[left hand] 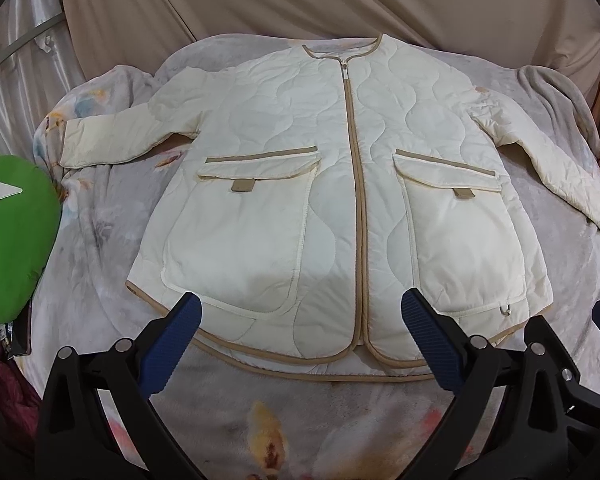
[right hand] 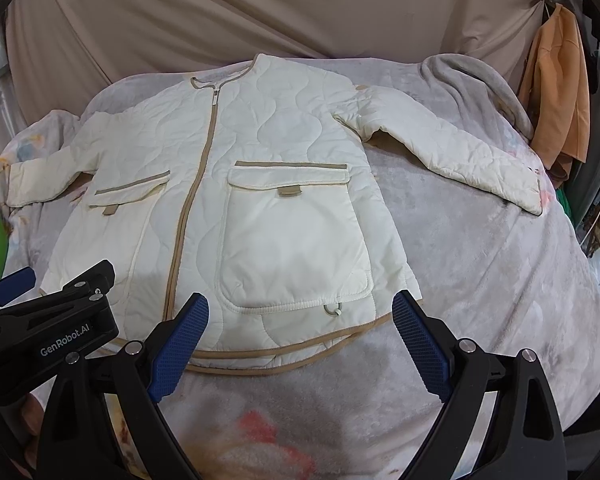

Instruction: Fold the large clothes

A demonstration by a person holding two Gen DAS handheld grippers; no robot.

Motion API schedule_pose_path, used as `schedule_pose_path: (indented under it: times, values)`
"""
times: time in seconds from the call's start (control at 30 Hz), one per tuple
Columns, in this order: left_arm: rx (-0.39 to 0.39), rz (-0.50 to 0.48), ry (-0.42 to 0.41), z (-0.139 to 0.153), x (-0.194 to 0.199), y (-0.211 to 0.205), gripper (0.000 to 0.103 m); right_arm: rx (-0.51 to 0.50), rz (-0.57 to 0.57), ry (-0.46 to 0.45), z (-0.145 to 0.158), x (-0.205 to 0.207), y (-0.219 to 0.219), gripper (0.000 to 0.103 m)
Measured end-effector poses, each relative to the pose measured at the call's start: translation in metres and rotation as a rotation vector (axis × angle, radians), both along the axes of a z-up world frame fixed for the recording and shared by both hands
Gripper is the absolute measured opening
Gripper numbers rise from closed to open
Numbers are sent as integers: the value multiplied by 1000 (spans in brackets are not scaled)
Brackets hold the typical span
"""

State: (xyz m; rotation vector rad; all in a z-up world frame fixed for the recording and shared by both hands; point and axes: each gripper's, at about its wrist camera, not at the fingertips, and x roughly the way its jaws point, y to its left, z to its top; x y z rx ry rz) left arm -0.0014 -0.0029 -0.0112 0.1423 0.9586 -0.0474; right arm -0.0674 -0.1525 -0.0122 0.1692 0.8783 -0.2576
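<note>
A cream quilted jacket [left hand: 332, 168] with tan trim lies flat, front up and zipped, on a grey floral blanket; it also shows in the right wrist view [right hand: 260, 200]. Both sleeves are spread out to the sides. My left gripper [left hand: 300, 312] is open and empty, hovering above the jacket's bottom hem near the left pocket. My right gripper [right hand: 300, 312] is open and empty above the hem by the right pocket. The left gripper's body [right hand: 48, 320] shows at the left of the right wrist view.
The blanket [right hand: 500, 280] covers a bed. A green cushion [left hand: 12, 232] lies at the left edge. A beige sheet [left hand: 300, 0] hangs behind. An orange garment [right hand: 556, 88] hangs at the far right. A grey blanket fold [right hand: 472, 76] lies beyond the right sleeve.
</note>
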Motion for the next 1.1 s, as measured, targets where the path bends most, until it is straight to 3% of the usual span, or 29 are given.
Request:
schedule_pose_path:
  times: [0.83, 1.1]
  values:
    - [16, 14, 26, -9, -5, 6, 98, 7, 9, 28, -8, -1, 6, 91]
    - [-21, -1, 31, -5, 2, 2, 98, 28, 32, 12, -7, 2, -2, 91]
